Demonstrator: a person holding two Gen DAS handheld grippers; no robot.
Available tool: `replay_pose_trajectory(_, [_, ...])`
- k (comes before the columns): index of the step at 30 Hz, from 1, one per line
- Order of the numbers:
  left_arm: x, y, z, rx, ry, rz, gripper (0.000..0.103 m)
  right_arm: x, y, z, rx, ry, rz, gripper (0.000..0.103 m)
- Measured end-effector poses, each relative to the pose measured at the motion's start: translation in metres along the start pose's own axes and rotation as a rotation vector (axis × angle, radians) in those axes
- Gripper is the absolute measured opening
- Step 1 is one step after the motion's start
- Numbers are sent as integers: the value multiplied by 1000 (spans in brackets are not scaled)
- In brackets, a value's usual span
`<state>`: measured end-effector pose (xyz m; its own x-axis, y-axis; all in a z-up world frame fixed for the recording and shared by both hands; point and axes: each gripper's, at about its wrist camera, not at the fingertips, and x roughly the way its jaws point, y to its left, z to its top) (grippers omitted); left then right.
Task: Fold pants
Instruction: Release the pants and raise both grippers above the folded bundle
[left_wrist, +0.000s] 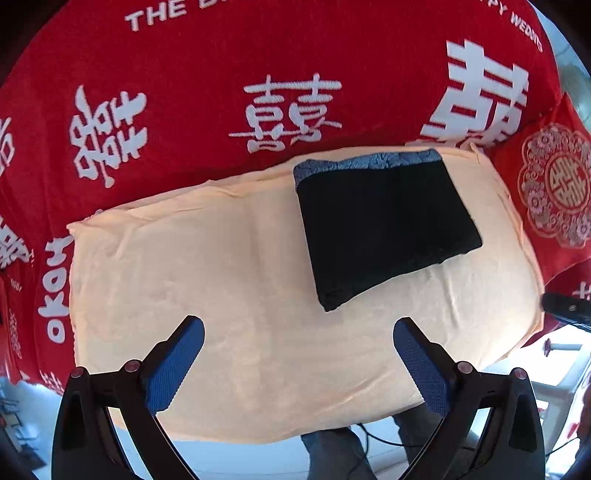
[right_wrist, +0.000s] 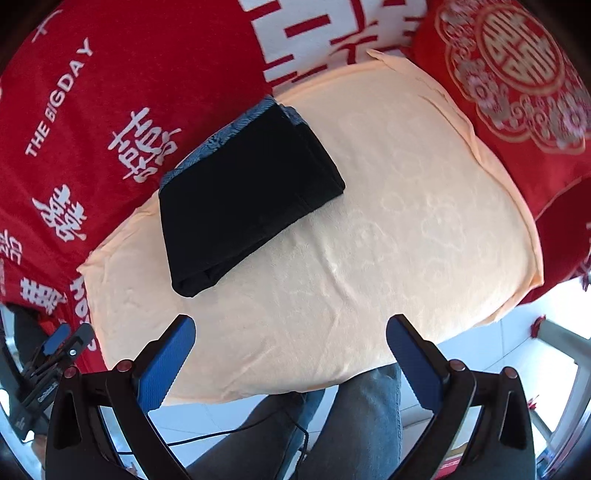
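Both grippers (left_wrist: 298, 334) (right_wrist: 290, 332) spread, folded pants (left_wrist: 384, 225) on towel (left_wrist: 207, 280)

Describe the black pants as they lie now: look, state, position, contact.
The black pants are folded into a compact, thick rectangle of dark, soft-looking fabric, with a blue-grey patterned band along the far edge. They lie flat on the peach towel, toward its far side. Neither open hand-held gripper touches them.
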<state>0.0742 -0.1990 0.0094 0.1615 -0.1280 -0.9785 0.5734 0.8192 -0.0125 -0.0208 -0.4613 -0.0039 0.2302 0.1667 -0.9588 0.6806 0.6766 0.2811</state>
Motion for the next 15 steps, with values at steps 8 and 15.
replay_pose_trajectory(8, [40,-1,4,10,70,15,103,6,-14,-7,24,-30,47,103])
replay_pose_trajectory(15, [43,-6,16,-49,66,40,103,22,-23,13,17,38,45,103])
